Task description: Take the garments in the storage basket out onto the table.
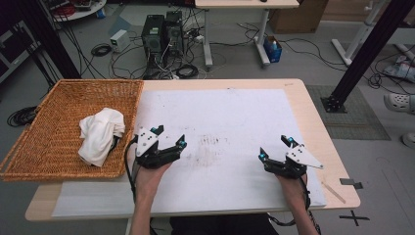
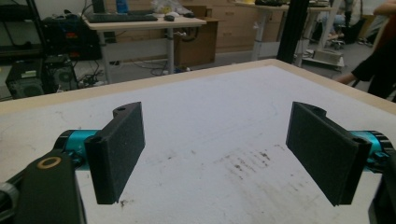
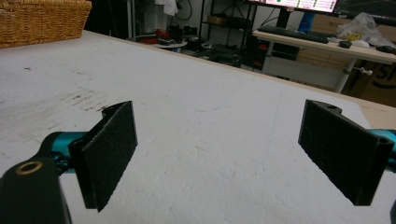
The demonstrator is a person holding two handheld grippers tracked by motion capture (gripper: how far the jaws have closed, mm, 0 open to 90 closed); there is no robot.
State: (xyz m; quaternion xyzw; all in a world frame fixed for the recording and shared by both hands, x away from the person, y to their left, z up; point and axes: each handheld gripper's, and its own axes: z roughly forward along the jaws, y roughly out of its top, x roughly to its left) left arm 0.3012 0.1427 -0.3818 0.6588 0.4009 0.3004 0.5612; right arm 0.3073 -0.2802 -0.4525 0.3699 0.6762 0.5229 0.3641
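Both grippers, the left gripper [image 1: 169, 137] and right gripper [image 1: 275, 148], rest wide open and empty near the worktop's front edge, the white cloth [image 1: 100, 134] in the basket [image 1: 44, 132] at its left edge.

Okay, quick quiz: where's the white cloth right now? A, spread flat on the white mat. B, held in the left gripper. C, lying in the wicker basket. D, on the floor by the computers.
C: the white cloth lies bunched inside the wicker basket, while the left gripper and right gripper are both open and hold nothing.
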